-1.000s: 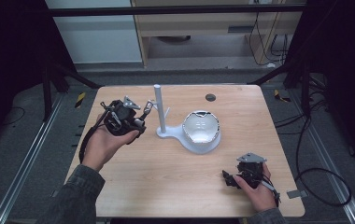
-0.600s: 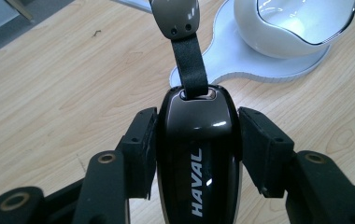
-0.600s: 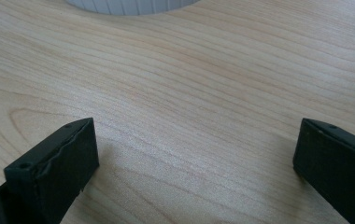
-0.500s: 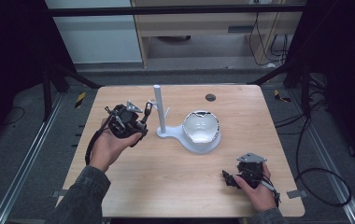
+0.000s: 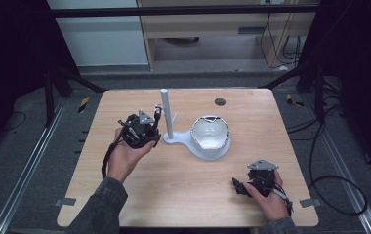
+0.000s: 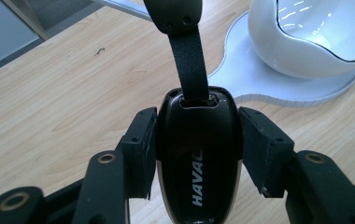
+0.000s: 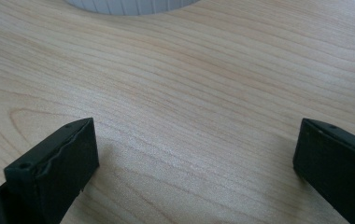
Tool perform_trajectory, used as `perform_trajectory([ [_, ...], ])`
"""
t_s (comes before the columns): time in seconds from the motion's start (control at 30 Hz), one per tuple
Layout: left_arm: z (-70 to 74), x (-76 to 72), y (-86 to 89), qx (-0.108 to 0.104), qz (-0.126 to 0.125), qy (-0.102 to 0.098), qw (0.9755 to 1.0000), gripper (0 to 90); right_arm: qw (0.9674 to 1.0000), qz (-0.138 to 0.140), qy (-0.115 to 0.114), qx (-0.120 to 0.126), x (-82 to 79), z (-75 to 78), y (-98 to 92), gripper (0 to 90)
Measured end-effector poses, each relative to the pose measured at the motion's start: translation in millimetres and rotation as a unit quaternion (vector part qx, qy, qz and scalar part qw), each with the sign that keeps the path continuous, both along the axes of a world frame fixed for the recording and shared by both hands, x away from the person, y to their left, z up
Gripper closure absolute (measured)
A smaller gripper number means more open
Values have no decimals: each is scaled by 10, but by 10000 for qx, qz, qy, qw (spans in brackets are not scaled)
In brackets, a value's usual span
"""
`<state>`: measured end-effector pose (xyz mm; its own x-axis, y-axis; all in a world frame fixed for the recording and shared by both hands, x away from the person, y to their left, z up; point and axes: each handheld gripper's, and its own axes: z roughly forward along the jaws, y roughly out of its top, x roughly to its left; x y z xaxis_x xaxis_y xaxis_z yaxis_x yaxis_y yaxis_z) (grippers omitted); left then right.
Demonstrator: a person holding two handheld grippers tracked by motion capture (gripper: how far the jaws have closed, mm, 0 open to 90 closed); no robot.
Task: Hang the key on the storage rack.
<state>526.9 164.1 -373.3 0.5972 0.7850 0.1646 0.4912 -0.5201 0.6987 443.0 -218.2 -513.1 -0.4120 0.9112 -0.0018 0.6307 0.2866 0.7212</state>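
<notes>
The left gripper has its jaws clamped on the two flanks of a glossy black earcup of a headphone, lettered in white, from whose top slot a flat black headband strap runs up and away. In the high view the left gripper sits just beside the white stand, on the side of its upright post, so the headphone hangs there, close above the wooden table. The earcup looks hard, smooth and rounded, so it is likely slippery: the pads bear on curved plastic and could slide toward the narrow end if squeezed off-centre. The whole thing is probably light, but the strap is thin and likely flexes, so the far end may swing. The present hold across the widest part of the shell seems the soundest; the strap would twist. The stand's shiny bowl-like cup lies beyond the post from the gripper. The right gripper rests well apart from the stand near the table's near edge, its jaws spread wide with nothing but bare wood between them.
</notes>
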Motion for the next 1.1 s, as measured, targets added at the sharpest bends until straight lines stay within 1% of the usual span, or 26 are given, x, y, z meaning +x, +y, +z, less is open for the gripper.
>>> perform_trajectory([
  [0.07,-29,9,-8,12,14,-60,10000,491,10000,10,-7,-2,2,-1,-1,5],
  [0.1,-54,14,-16,-41,40,-101,9999,491,10000,4,-4,-1,2,0,1,5],
  [0.2,-96,30,-35,-86,74,-172,9998,491,10000,5,-5,-2,2,-1,2,5],
  [0.33,-139,53,-71,-128,79,-197,9997,491,10000,5,-3,-1,2,0,2,5],
  [0.4,-156,58,-89,-139,84,-248,9996,491,10000,4,-4,-1,2,0,2,5],
  [0.53,-196,83,-114,-209,119,-261,9994,491,10000,5,-4,0,2,0,2,5],
  [0.63,-222,123,-109,-414,181,-192,9988,490,10000,4,-3,0,2,0,2,5],
  [0.83,-278,153,-135,-474,224,-256,9983,490,10000,5,-4,0,3,0,2,5],
  [0.97,-299,174,-142,-546,261,-246,9979,490,10000,5,-3,0,2,0,2,5],
  [1.03,-306,174,-153,-534,258,-267,9979,490,10000,5,-1,3,2,0,2,4],
  [1.1,-313,181,-160,-566,268,-268,9977,490,10000,5,-3,0,2,0,2,5],
])
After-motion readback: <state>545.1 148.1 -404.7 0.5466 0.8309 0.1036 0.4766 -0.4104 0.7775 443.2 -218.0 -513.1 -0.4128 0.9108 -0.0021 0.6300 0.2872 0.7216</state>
